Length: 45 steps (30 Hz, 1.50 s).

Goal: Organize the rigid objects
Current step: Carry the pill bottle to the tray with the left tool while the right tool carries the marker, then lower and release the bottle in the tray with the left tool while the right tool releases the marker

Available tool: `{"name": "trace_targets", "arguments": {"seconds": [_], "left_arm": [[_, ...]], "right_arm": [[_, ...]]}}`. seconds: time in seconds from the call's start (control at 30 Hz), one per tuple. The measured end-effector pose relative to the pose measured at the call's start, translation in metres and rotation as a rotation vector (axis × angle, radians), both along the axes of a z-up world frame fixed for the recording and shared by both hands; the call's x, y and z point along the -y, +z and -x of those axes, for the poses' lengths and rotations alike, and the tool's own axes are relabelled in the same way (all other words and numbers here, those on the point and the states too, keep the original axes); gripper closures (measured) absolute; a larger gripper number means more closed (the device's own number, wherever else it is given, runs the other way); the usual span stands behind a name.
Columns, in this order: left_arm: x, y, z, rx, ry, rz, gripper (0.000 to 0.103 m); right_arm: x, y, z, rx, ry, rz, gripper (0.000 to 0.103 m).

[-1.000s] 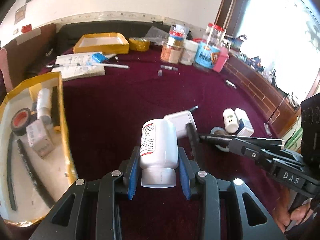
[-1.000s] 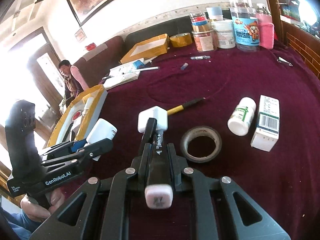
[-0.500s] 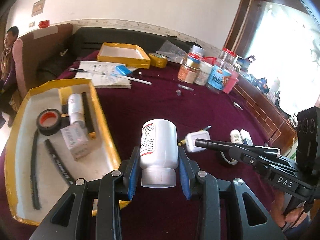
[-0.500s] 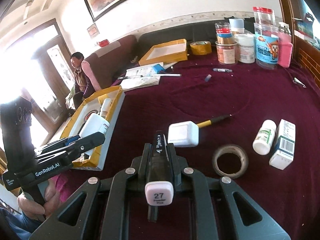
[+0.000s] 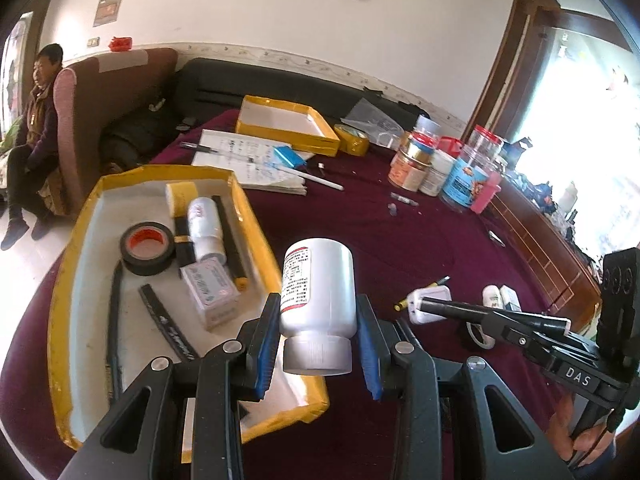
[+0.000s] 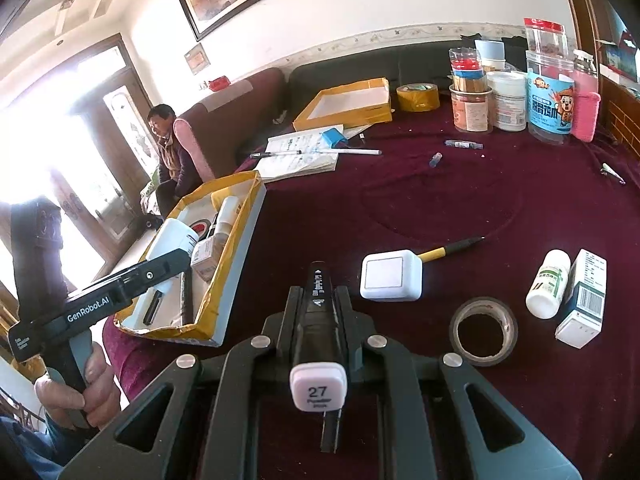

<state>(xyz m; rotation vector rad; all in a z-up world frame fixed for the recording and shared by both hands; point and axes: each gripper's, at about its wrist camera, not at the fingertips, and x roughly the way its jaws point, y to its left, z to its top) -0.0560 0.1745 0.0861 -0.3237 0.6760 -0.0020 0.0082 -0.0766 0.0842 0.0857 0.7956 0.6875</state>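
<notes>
Left wrist view: the left gripper (image 5: 318, 332) is clamped on a white plastic pill bottle (image 5: 318, 288), its blue pads (image 5: 269, 344) pressing both sides of the body, the cap end toward the camera and the printed label facing left. The bottle hangs above the near right corner of a yellow-edged cardboard tray (image 5: 256, 222) that sits on a maroon tablecloth (image 5: 400, 240). Inside the tray lie a roll of black tape with a red core (image 5: 148, 248), a small white spray bottle (image 5: 205, 222), a small white carton (image 5: 210, 290), a yellow block (image 5: 181, 198) and several black markers (image 5: 234, 240). To the right, the right gripper (image 5: 440, 307) reaches in from the side, closed tight on a black marker (image 5: 492, 314) that lies along its fingers. In the right wrist view that marker (image 6: 318, 320) shows its pale cap numbered 27 toward the camera and its tip pointing away over the cloth. Beyond it, still on the cloth, are a white power adapter (image 6: 391, 275), a yellow-and-black pen (image 6: 450, 249) touching the adapter's far corner, a roll of clear tape (image 6: 483, 330), a small white bottle with a green label (image 6: 548, 283) and a white-and-teal box (image 6: 584, 298) just beside it. Further back stand jars and tubs (image 6: 516, 92), a second yellow tray (image 6: 348, 105), a roll of yellow tape (image 6: 418, 97) and an open notebook (image 6: 300, 154). A hand (image 6: 76, 394) grips the left gripper's handle at lower left.
</notes>
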Motion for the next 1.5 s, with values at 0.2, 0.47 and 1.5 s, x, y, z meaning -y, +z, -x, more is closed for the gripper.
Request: {"name": "trace_targets", "arguments": {"seconds": [0.2,0.47,1.5], "left_arm": [[-0.026,-0.001,0.008,-0.002,0.075,-0.004,0.066],[-0.089,-0.025,0.021,-0.069,0.24,0.018,0.066],[-0.118,-0.05,0.011,-0.156,0.248,0.022,0.066]], "right_arm": [[-0.021,0.013,0.008,0.04,0.057,-0.002,0.089],[-0.094,0.023,0.032,0.132,0.224,0.057,0.089],[-0.245,-0.037,0.03,0.079,0.401,0.238,0.089]]}}
